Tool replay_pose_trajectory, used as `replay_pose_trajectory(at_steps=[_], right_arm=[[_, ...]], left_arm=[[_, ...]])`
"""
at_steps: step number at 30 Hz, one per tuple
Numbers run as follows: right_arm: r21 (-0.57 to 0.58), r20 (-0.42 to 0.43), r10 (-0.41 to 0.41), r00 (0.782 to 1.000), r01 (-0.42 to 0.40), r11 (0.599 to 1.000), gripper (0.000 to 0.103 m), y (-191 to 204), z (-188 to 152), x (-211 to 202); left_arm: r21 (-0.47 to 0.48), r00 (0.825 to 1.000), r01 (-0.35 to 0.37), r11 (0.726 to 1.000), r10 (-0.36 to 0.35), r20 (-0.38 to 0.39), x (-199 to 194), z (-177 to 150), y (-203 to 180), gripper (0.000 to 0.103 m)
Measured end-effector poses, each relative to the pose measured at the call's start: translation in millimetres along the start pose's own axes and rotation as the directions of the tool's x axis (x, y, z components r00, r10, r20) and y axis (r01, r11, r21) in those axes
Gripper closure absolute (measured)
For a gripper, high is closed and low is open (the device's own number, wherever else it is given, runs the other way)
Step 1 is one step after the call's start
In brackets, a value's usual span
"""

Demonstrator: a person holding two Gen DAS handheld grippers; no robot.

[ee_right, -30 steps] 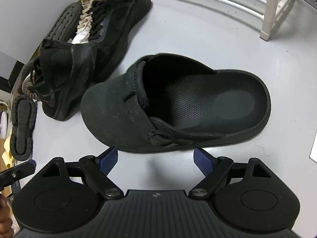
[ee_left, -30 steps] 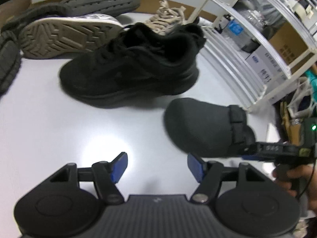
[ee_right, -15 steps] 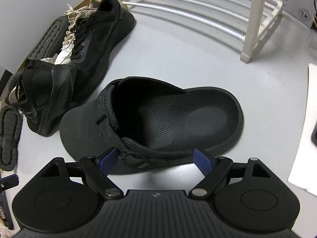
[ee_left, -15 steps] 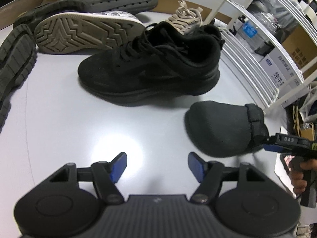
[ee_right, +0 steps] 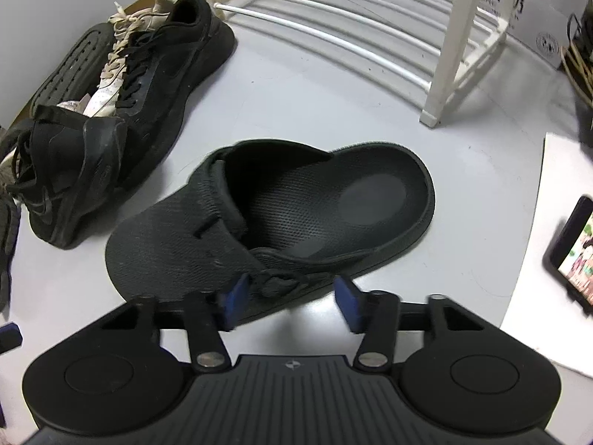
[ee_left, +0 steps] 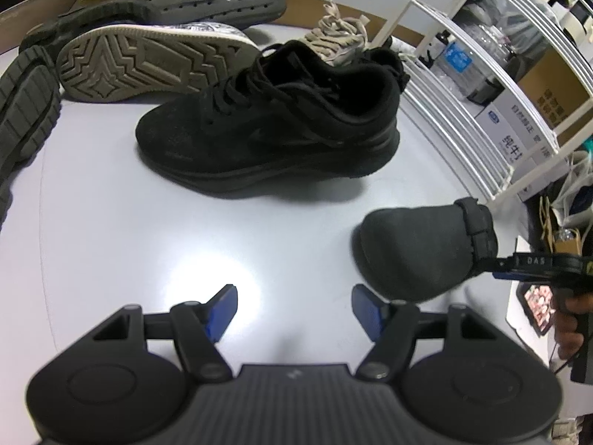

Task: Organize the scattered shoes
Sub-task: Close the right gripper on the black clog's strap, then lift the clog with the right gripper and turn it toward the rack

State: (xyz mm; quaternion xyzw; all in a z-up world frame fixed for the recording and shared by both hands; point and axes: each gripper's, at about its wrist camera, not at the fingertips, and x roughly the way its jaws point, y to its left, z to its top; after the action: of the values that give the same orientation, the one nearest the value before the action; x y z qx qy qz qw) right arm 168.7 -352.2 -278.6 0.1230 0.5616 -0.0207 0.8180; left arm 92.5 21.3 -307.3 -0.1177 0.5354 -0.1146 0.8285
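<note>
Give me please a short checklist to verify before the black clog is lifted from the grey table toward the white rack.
1. Right hand-held gripper at the black mesh clog's side edge: ok, jaws closing around the strap there.
2. Pads firmly pressing on it: cannot tell.
3. Left hand-held gripper out of the way: ok, open, empty.
4. Black lace-up sneaker apart from the clog: ok.
5. White slatted rack's lowest shelf free: ok in the part visible.
6. Phone beside the path: ok, apart.

The clog (ee_right: 281, 222) looks like matt black knit cloth with a dimpled rubbery footbed, beside it a suede-like sneaker (ee_left: 270, 129), on a smooth, glossy tabletop (ee_left: 111, 222).
</note>
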Motion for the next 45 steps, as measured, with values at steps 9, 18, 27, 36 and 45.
replay_pose_trajectory(at_steps=[9,18,27,36,45], right_arm=[[-0.02,0.005,-0.021,1.0,0.021,1.0,0.078,-4,-3,-8],[-0.05,-0.025,-0.07,0.997,0.069,0.996,0.097,-16,-9,-11],[0.04,0.034,0.017,0.999,-0.018,0.999,0.054,-18,-2,-6],[-0.029,0.047,0.051,0.998,-0.049,0.998,0.059,-17,-2,8],[-0.129,0.061,-0.008,0.998,0.016,0.991,0.089,-13,2,5]], left_arm=[[0.014,1.0,0.005,1.0,-0.005,-0.01,2,-3,-5,0.032],[0.018,1.0,0.015,1.0,-0.015,-0.002,3,-1,-8,0.03],[0.027,1.0,0.015,1.0,-0.015,-0.007,6,-1,-14,0.03],[0.021,1.0,0.011,1.0,-0.011,-0.011,8,-2,-14,0.03],[0.016,1.0,0.008,1.0,-0.008,-0.01,7,-2,-12,0.03]])
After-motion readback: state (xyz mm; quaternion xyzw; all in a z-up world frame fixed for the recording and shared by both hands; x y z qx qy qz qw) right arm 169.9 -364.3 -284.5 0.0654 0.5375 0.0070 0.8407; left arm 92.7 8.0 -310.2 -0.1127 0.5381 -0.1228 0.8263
